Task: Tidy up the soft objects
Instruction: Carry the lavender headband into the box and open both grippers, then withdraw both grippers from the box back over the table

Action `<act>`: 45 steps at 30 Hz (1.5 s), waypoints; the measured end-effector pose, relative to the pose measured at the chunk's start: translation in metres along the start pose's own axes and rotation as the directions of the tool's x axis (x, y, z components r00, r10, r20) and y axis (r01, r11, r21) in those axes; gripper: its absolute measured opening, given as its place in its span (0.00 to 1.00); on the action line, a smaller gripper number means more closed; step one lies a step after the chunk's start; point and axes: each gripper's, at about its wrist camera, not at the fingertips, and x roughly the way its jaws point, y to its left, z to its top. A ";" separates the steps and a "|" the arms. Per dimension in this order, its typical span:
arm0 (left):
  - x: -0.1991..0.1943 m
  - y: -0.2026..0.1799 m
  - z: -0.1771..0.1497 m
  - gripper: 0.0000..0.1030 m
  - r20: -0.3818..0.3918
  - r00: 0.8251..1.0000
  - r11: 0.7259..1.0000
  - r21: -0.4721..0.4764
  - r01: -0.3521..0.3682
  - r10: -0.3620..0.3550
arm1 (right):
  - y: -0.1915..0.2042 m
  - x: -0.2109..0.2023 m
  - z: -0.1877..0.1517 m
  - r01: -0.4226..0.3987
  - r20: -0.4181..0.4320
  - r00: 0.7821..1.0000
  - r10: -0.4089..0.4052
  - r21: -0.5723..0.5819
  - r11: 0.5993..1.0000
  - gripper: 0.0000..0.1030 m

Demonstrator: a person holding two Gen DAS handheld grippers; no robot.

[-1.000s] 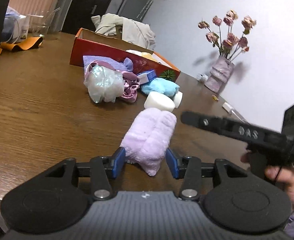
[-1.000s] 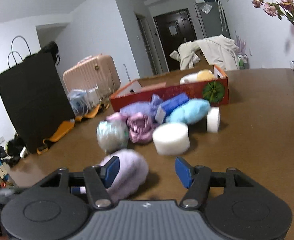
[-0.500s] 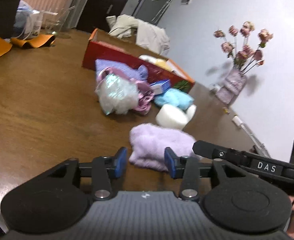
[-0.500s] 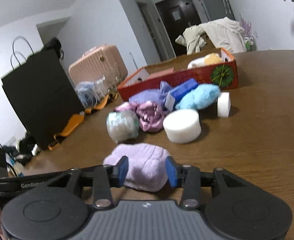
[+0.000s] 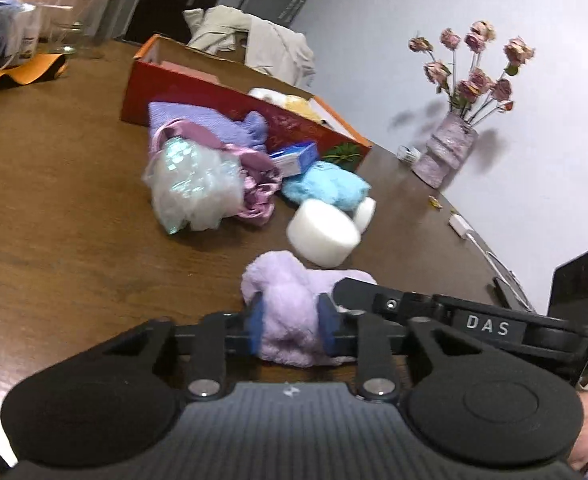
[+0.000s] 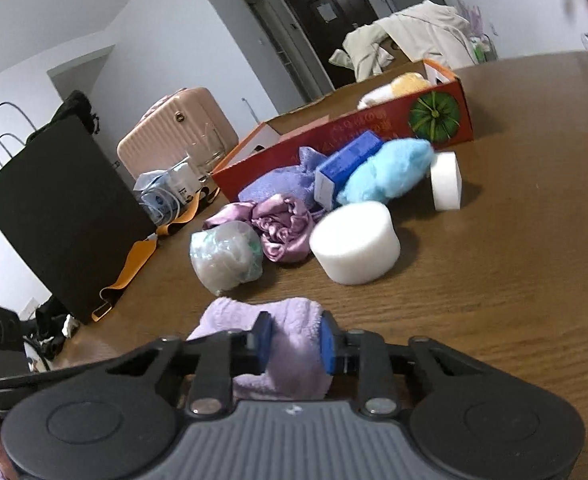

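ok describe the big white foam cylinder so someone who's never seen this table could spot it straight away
Start at the long red box on the wooden table; a heap of soft things lies along its near side. At the heap's near edge, beside the crumpled pink satin cloth, sits the white foam cylinder. It is smooth, plain white and drum-shaped, larger than the small white foam disc standing on edge.

The lilac fleece cloth (image 5: 290, 304) is bunched into a soft roll on the table, one end pinched between the left jaws, the other between the right jaws (image 6: 290, 344). Just ahead of the jaws lies a white foam cylinder (image 5: 322, 232) on its side, with a smaller white foam disc (image 5: 364, 212) beside it. Further ahead sit a clear mesh puff (image 5: 192, 188), a crumpled pink satin cloth (image 5: 258, 196), a blue fluffy cloth (image 5: 326, 188) and a lavender cloth (image 5: 198, 120).
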 end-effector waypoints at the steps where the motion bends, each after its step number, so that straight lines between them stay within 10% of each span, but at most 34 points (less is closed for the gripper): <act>1: -0.002 -0.004 0.006 0.21 0.007 1.000 1.000 0.006 0.017 -0.017 | 0.003 -0.003 0.005 0.000 0.003 1.000 0.001 -0.017 1.000 0.21; 8: 0.036 -0.033 0.117 0.21 0.131 0.987 0.993 0.073 0.089 -0.098 | -0.001 -0.011 0.122 -0.032 0.133 0.989 0.062 -0.216 0.976 0.22; 15: 0.161 -0.028 0.202 0.21 0.031 1.000 0.999 -0.035 -0.002 0.003 | -0.064 0.078 0.236 0.031 0.004 1.000 -0.031 -0.210 0.977 0.22; 26: 0.248 -0.010 0.211 0.23 -0.132 0.986 0.992 -0.065 -0.108 0.099 | -0.090 0.159 0.252 0.199 -0.144 0.955 -0.261 -0.342 0.918 0.26; 39: 0.122 -0.042 0.232 0.54 0.069 0.980 0.979 0.069 -0.191 0.186 | -0.040 0.072 0.270 0.271 0.001 0.958 -0.288 -0.349 0.897 0.58; 45: 0.029 -0.059 0.202 0.84 0.242 0.928 0.893 0.287 -0.347 0.283 | -0.002 0.006 0.247 0.278 0.086 0.960 -0.266 -0.392 0.877 0.74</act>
